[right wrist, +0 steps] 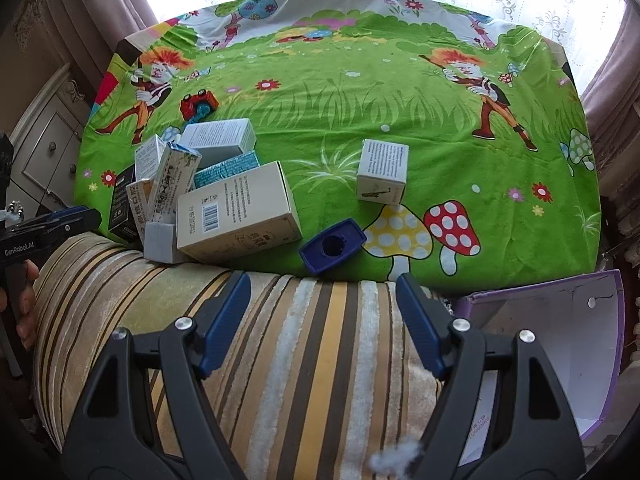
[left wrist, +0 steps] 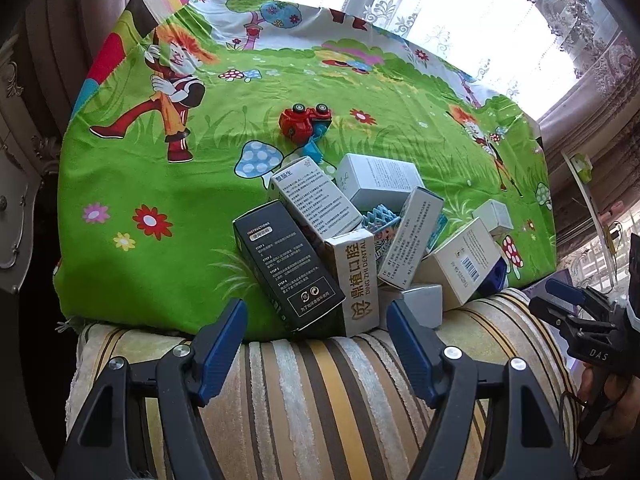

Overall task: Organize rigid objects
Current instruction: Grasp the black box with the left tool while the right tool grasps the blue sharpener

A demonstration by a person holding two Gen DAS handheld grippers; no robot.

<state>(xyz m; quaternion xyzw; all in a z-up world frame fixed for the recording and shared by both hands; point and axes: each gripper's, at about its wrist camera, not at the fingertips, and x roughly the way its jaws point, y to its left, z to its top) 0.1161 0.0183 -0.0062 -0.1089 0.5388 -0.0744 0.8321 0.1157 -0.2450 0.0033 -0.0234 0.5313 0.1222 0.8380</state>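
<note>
Two pairs of tongs, left tongs (left wrist: 316,336) and right tongs (right wrist: 323,308), are hovering open and empty before sorting begins; jumbled boxes (left wrist: 352,240) are lying just ahead, likely awaiting a first reach and grip.

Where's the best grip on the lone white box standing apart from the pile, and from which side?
Probably across the two side walls of the lone white box, coming in from the near side with the right gripper, which is open. The box stands upright and alone on the green cloth, with flat, parallel faces and free space on both sides. The blue tray lies nearer, to the left, so approach slightly from the right.
</note>
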